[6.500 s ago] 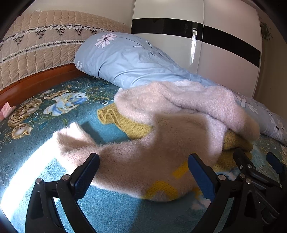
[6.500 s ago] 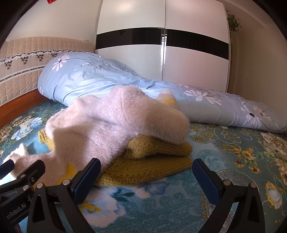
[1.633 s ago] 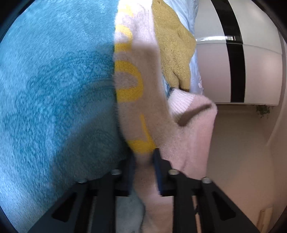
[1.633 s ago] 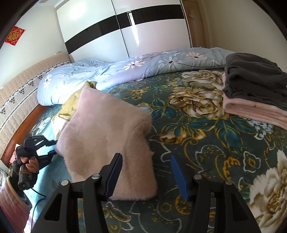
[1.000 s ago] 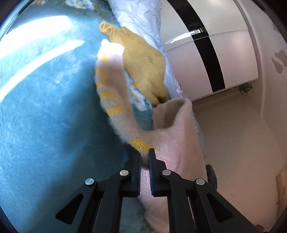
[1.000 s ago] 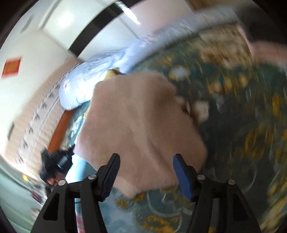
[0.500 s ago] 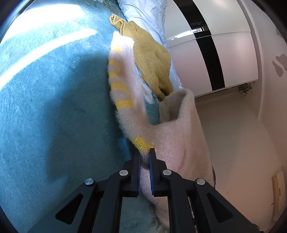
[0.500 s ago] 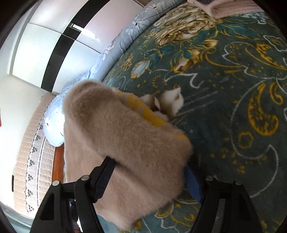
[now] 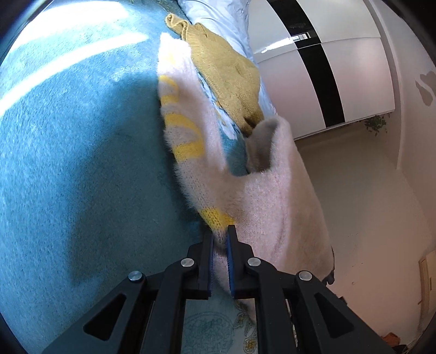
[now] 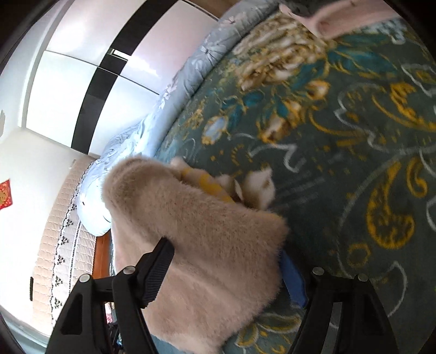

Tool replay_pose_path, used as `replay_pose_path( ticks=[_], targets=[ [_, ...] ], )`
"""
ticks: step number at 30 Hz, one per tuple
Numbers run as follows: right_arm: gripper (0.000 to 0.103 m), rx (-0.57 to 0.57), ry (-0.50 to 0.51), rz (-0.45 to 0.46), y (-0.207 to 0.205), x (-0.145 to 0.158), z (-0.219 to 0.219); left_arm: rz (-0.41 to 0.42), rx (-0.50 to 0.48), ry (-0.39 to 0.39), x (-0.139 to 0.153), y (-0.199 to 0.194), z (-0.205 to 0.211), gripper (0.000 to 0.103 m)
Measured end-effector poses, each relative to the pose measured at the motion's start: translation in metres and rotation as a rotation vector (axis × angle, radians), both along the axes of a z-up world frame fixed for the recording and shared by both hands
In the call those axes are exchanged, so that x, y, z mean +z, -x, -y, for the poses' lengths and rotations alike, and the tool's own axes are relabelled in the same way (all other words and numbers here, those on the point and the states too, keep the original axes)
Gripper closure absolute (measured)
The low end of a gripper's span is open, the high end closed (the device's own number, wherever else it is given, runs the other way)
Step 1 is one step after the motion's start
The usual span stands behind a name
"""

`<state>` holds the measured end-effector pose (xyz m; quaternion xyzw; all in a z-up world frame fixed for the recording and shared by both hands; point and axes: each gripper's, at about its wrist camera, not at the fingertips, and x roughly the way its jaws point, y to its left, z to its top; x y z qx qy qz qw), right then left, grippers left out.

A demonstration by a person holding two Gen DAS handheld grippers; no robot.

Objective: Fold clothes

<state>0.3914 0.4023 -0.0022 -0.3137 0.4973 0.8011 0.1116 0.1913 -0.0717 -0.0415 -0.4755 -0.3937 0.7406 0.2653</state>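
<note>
A fluffy pale pink sweater [image 9: 261, 190] with yellow stripes hangs stretched between my two grippers above the bed. My left gripper [image 9: 219, 237] is shut on its edge near a yellow stripe. In the right wrist view the same sweater [image 10: 207, 245] drapes between and over the wide-apart jaws of my right gripper [image 10: 231, 264], hiding the fingertips, so its grip cannot be judged. One sleeve [image 9: 177, 89] trails toward the bed.
A teal floral blanket [image 9: 68, 163] covers the bed. A mustard knitted garment [image 9: 229, 68] lies by the light blue duvet [image 10: 152, 125]. Folded pink and dark clothes [image 10: 340, 16] sit at the far edge. A white wardrobe with black stripe [image 9: 321, 70] stands behind.
The sweater has been lifted off the bed and drawn closer to the right gripper, now covering its jaws. The left gripper stays clamped on the edge; the sleeve swung slightly.
</note>
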Motion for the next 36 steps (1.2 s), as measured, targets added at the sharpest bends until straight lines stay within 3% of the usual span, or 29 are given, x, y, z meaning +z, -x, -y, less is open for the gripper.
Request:
replay_pose_path(
  ticks=[10, 17, 19, 21, 23, 25, 30, 36],
  targets=[
    [0.026, 0.059, 0.026, 0.030, -0.012, -0.007, 0.015, 0.035, -0.003, 0.001, -0.007, 0.002, 0.001, 0.093],
    [0.027, 0.078, 0.045, 0.000, -0.022, -0.009, 0.037, 0.102, 0.011, -0.066, -0.020, 0.016, -0.003, 0.078],
    [0.039, 0.059, 0.056, -0.014, -0.027, -0.007, 0.040, 0.119, 0.023, -0.109, -0.024, 0.018, -0.003, 0.078],
    [0.069, 0.042, 0.080, -0.042, -0.033, -0.006, 0.038, 0.123, 0.036, -0.131, -0.025, 0.018, -0.004, 0.078],
    [0.077, 0.026, 0.115, -0.084, -0.040, -0.006, 0.035, 0.124, 0.039, -0.138, -0.025, 0.017, -0.005, 0.080],
    [0.080, 0.022, 0.135, -0.127, -0.044, 0.000, 0.034, 0.120, 0.046, -0.129, -0.020, 0.015, -0.007, 0.091],
    [0.083, 0.050, 0.088, -0.222, -0.039, 0.044, 0.031, 0.023, 0.039, -0.110, 0.023, 0.013, -0.009, 0.094],
    [0.085, 0.080, -0.026, -0.392, -0.017, 0.133, 0.029, -0.237, -0.003, -0.122, 0.129, 0.003, -0.011, 0.095]
  ],
)
